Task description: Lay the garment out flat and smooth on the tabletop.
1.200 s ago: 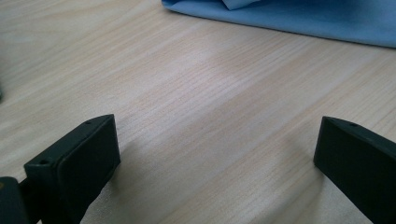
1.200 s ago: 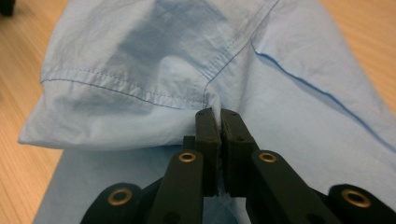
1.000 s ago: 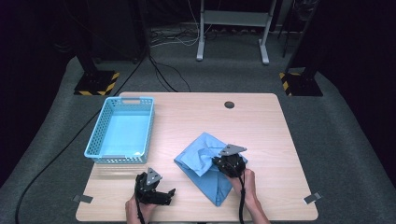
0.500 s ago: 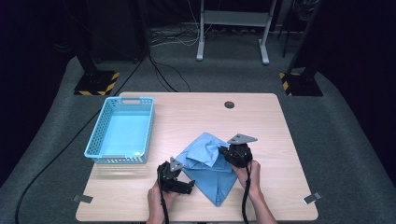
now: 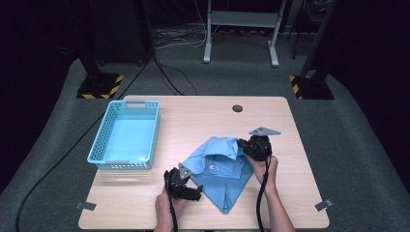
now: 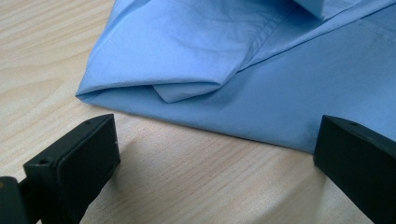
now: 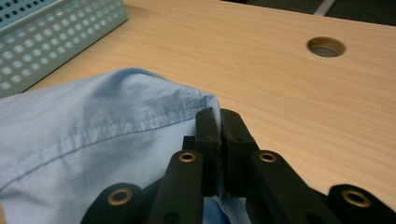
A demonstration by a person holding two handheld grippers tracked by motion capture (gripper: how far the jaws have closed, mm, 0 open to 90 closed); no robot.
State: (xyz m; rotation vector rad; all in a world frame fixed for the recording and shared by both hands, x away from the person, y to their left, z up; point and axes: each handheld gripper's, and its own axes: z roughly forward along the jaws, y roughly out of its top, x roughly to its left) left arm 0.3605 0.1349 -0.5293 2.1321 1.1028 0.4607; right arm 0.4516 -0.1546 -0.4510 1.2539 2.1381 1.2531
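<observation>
Fingers (image 7: 219, 123) of the right gripper (image 5: 244, 145) are clamped on a fold of the blue shirt (image 5: 220, 169), which lies crumpled on the wooden surface (image 5: 193, 116). Left gripper (image 5: 196, 191) rests spread wide, empty, just beside the shirt's near edge. Nearby sits a blue basket (image 5: 99, 152).

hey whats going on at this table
A person is handling a light blue shirt on a wooden table with a gripper in each hand. The right gripper is shut on a fold of the shirt's edge near the collar. The left gripper sits low at the shirt's near left edge with its jaws wide open, the hem just ahead of them, not gripped. A blue basket stands to the left, apart from the shirt.
</observation>
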